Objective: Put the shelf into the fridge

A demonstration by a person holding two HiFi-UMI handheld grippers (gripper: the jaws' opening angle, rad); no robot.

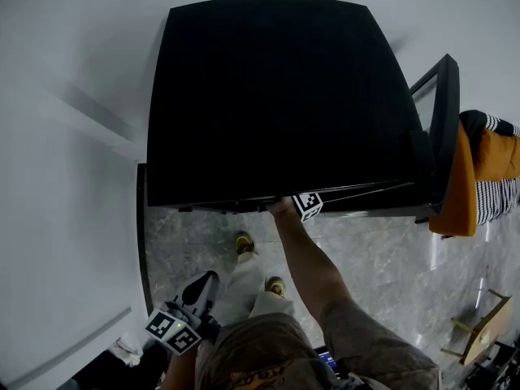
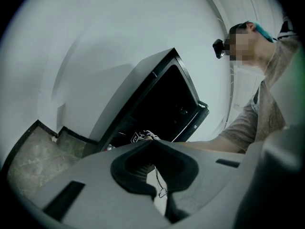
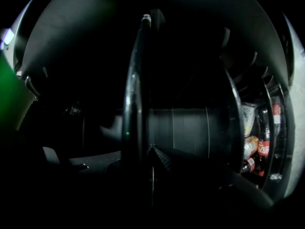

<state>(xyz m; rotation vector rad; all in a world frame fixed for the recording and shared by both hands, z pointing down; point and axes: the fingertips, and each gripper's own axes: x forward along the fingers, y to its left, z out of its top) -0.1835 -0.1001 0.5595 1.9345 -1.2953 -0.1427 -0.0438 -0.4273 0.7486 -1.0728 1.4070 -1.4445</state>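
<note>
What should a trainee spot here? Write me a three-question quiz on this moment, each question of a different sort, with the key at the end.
1. True or false: the left gripper reaches into the fridge.
2. Pick one: the right gripper is shut on A) the shelf, B) a bottle, C) nothing at all.
3. Fill the gap: in the head view, the fridge door stands ____.
Key: 1 false, it hangs low outside the fridge, jaws together and empty; 2 A; 3 open.
</note>
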